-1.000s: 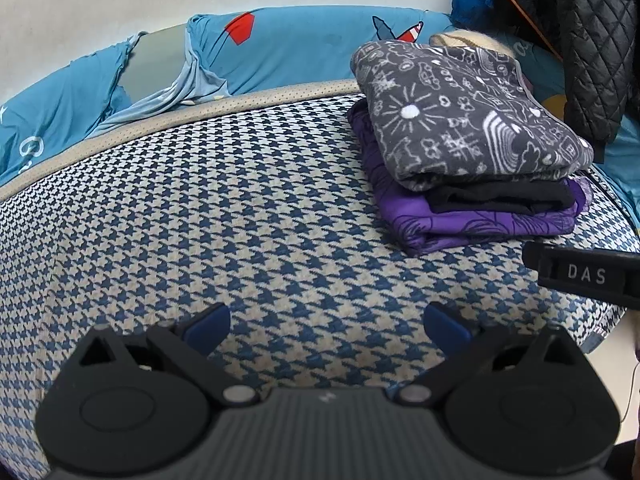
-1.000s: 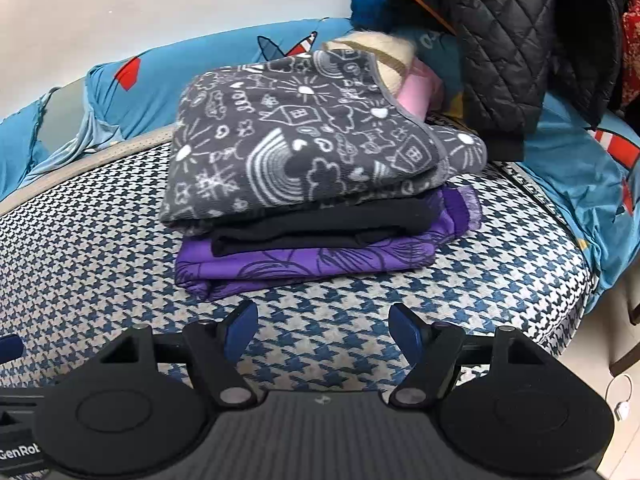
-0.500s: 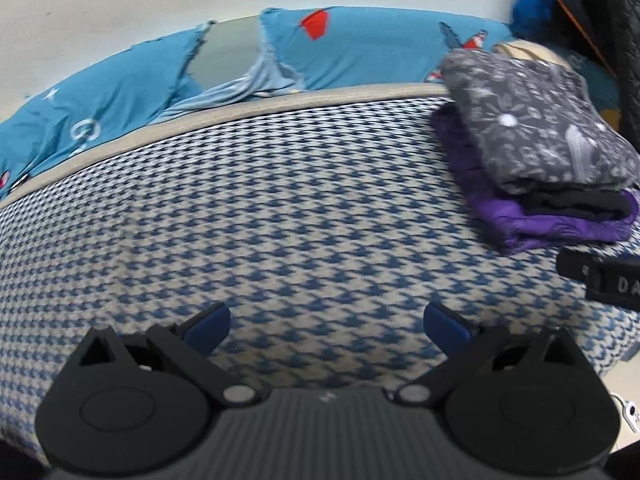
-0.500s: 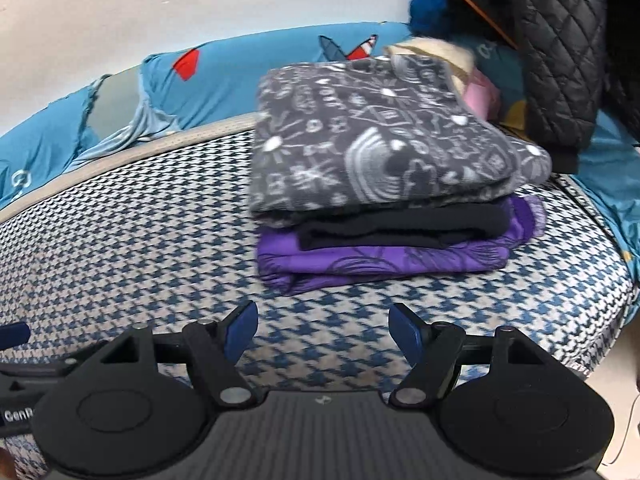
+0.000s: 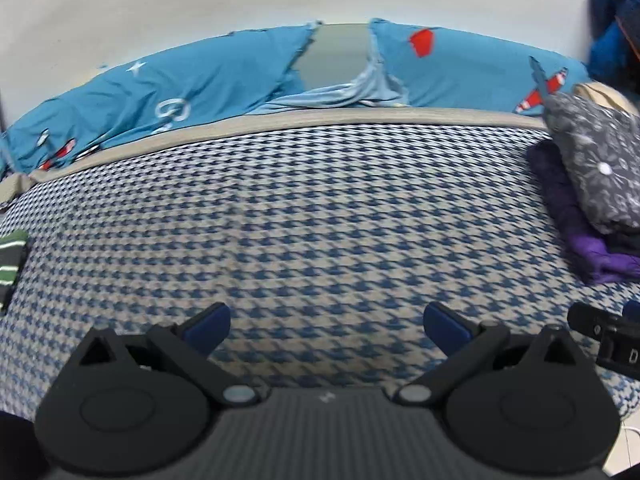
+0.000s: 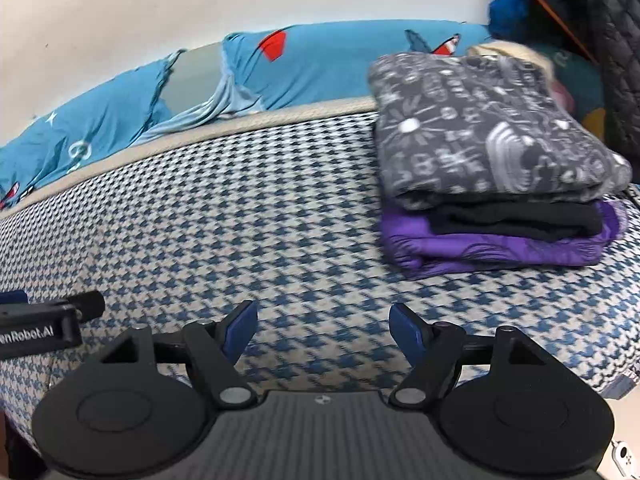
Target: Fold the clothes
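Observation:
A stack of folded clothes sits at the right of the houndstooth mattress point(image 6: 240, 232): a grey doodle-print garment point(image 6: 480, 136) on top, a black one point(image 6: 516, 220) under it, a purple one point(image 6: 500, 250) at the bottom. The stack also shows at the right edge of the left wrist view point(image 5: 592, 176). My left gripper point(image 5: 326, 322) is open and empty above bare mattress point(image 5: 320, 220). My right gripper point(image 6: 322, 326) is open and empty, left of and nearer than the stack. A green-striped dark garment point(image 5: 10, 256) peeks in at the far left.
A blue printed sheet point(image 5: 200, 80) lies bunched along the wall behind the mattress. Dark quilted jackets point(image 6: 612, 40) hang at the far right. The right gripper's body point(image 5: 608, 340) shows at the lower right of the left wrist view.
Both grippers have swung to the left. The stack has slid toward the right of both views, and the striped garment has come into the left wrist view. Both stay open.

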The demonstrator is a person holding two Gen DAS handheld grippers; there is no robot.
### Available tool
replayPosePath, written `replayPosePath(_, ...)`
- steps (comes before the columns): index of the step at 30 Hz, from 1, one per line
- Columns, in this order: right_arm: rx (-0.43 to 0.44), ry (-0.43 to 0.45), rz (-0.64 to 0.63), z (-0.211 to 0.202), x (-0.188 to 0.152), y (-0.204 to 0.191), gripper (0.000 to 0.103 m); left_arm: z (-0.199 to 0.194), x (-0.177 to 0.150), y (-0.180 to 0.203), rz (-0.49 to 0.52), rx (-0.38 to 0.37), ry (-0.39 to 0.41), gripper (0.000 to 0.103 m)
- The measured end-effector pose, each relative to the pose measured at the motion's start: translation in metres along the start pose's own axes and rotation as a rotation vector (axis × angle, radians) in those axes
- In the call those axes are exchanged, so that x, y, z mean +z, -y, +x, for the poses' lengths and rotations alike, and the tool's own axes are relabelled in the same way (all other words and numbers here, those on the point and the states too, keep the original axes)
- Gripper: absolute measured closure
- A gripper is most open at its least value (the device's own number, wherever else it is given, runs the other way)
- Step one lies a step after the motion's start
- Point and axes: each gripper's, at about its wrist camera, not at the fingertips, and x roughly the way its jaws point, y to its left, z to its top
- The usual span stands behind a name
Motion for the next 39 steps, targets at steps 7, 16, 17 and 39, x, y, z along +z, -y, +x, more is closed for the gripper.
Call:
replayPosePath(7,0.087,0.009,-0.033,0.007,-0.001,-0.032,0.030,0.011,-0.016,-0.032,-0.049,0.061,0.003,0.000)
replayPosePath(16,0.150,-0.006,-0.085,0.026,-0.003,-0.074,0.030,0.025,-0.036,-0.068,-0.097,0.150,-0.030,0.000)
replayPosePath(17,0.158,0.002,-0.092,0.027,-0.003,-0.079,0.030,0.026,-0.036,-0.072,-0.103,0.159,-0.034,0.000)
replayPosePath(39,0.125,0.001,0.023,0.072,0.032,-0.089,0.025,0.033,-0.045,-0.106,-0.021,0.172,-0.067,0.000)
